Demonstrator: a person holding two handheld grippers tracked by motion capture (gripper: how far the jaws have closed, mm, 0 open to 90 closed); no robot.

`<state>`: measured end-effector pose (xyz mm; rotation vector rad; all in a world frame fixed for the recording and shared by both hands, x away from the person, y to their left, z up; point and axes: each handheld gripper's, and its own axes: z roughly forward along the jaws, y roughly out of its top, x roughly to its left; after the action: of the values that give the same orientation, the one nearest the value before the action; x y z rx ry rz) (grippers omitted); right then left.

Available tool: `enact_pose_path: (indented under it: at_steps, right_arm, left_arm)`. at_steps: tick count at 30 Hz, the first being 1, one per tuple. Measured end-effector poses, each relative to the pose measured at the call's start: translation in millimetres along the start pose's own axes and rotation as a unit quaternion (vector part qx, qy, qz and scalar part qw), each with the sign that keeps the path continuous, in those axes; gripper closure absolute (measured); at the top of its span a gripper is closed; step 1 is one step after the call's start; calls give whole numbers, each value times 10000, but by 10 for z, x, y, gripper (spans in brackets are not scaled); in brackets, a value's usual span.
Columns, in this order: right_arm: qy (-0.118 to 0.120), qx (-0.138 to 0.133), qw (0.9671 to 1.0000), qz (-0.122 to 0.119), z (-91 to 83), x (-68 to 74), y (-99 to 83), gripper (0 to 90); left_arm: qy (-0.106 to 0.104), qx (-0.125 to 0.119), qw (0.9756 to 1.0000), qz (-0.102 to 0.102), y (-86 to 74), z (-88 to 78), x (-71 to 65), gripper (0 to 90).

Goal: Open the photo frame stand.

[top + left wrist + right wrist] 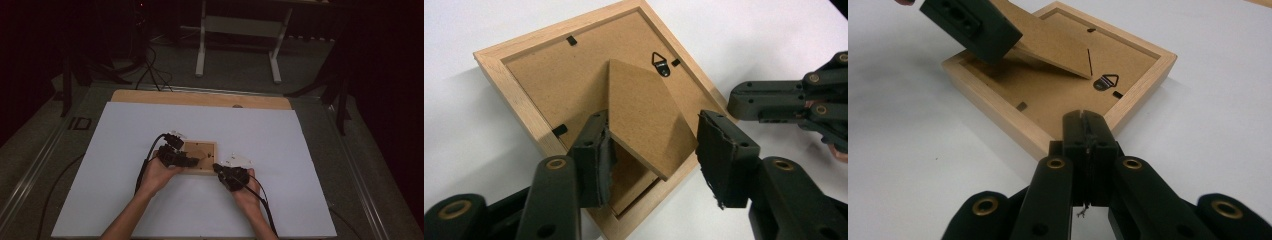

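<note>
Right hand-held gripper [1087,131] at btm center of its view, jaws pressed together on nothing, tips just at wooden picture frame [1128,107] corner. Frame lies face-down mid-desk [125,150] on white sheet. Left hand-held gripper [651,150] jaws wide, straddling the raised cardboard easel stand [644,115] on frame's back; hanger ring [661,64] upper center.
</note>
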<state>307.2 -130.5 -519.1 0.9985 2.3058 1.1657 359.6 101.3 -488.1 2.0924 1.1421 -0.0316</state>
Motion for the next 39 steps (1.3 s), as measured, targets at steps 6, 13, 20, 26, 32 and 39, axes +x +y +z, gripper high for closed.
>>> enact_pose_path:
  at_steps: [6, 13, 20, 26, 32, 39]
  right_arm:
    - [-6, 0, 10000, -2, 0, 0, 0, 887]
    - [-13, 1, 10000, -2, -1, -2, 0, 880]
    - [-17, -4, 10000, 28, -2, -8, -1, 860]
    - [12, -12, 10000, 87, -3, -14, -3, 803]
    - [77, -7, 9996, 278, -2, -53, -7, 767]
    - [80, 4, 9996, 263, -5, -55, -7, 753]
  left_arm:
    - [-151, -17, 9998, -133, 18, 3, 32, 526]
    - [-238, 42, 9995, -190, 50, 15, 49, 519]
    - [-213, 138, 9995, -196, 51, 30, 58, 530]
    - [-190, 106, 9995, -218, 52, 33, 57, 542]
    - [-140, 80, 9997, -179, 50, 35, 49, 552]
    - [-66, 57, 9999, -85, 46, 26, 15, 551]
